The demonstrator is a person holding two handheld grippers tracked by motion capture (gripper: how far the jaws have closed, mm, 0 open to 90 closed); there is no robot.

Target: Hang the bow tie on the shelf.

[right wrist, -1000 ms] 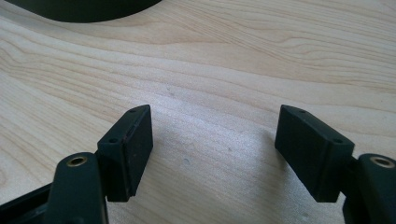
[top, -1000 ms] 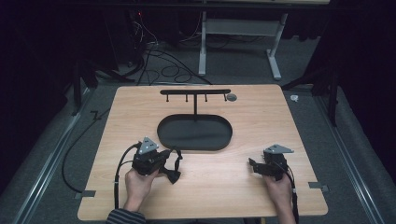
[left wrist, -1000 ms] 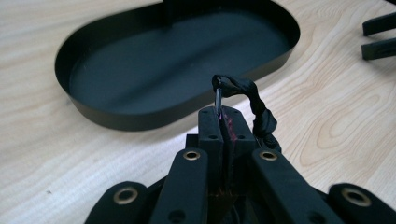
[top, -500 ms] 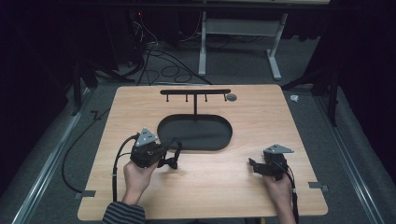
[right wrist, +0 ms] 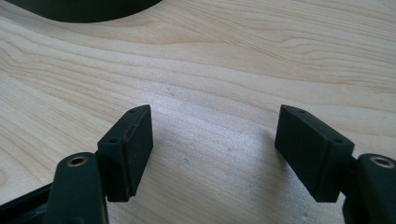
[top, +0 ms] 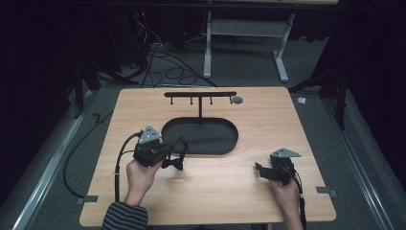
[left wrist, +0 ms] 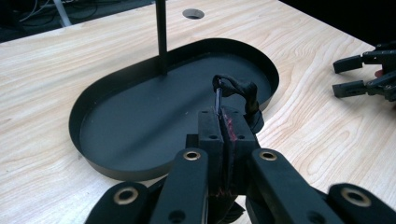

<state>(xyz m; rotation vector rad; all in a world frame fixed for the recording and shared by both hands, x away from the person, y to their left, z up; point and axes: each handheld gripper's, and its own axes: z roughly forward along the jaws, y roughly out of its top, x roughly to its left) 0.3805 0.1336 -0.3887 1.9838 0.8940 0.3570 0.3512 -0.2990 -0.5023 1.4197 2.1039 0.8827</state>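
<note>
A black stand has an oval tray base (top: pixel 218 139) (left wrist: pixel 135 126), a thin post (left wrist: pixel 161 32) and a top bar with several hooks (top: pixel 200 94). My left gripper (top: pixel 178 152) (left wrist: pixel 223 125) hovers at the tray's near-left rim, shut on a small black strap-like item (top: pixel 175 163) (left wrist: pixel 239 88). A thin metal loop on that item is pinched between the pads. My right gripper (top: pixel 261 170) (right wrist: pixel 212 149) rests low over the bare wood at the front right, open, with nothing between its jaws. It also appears in the left gripper view (left wrist: pixel 350 77).
The wooden table (top: pixel 268 120) has a round cable hole (top: pixel 237 99) (left wrist: pixel 193 13) behind the stand. Cables lie on the floor (top: pixel 167 67) beyond the far edge, next to a white frame (top: pixel 282 52). A black cable (top: pixel 117 167) trails from the left gripper.
The left gripper has risen and moved away from the person toward the tray's rim, carrying the black item. The right gripper has stayed where it was.
</note>
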